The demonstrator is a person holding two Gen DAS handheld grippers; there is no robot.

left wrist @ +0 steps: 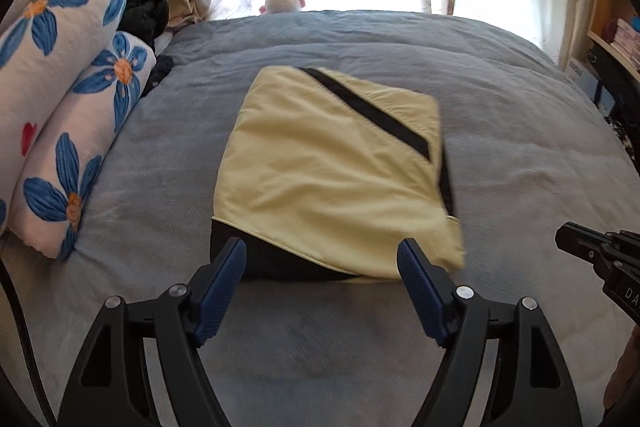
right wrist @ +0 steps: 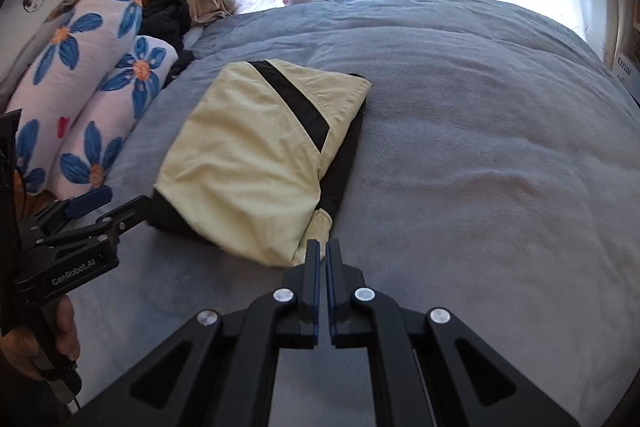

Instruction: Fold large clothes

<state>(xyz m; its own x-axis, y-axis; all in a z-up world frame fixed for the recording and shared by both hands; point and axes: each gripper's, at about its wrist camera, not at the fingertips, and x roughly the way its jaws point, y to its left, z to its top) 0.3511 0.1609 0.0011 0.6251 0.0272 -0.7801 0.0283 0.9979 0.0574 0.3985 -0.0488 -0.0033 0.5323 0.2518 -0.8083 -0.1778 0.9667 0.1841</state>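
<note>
A pale yellow garment (left wrist: pixel 320 163) with a black diagonal stripe lies folded into a compact rectangle on the grey bed cover (left wrist: pixel 520 163); black fabric shows along its near and right edges. My left gripper (left wrist: pixel 322 247) hovers just in front of its near edge, open wide, with nothing between the blue pads. In the right wrist view the same garment (right wrist: pixel 248 147) sits left of centre. My right gripper (right wrist: pixel 323 247) is shut and empty, its tips just short of the garment's near right corner. The left gripper (right wrist: pixel 104 203) appears there too, at the near left corner, held by a hand.
Two rolled white blankets with blue flowers (left wrist: pixel 60 107) lie along the bed's left side, with a black cloth (left wrist: pixel 148 11) behind them. A small plush toy (left wrist: pixel 282 1) sits at the far edge under the curtained window. Shelves (left wrist: pixel 616 39) stand at the right.
</note>
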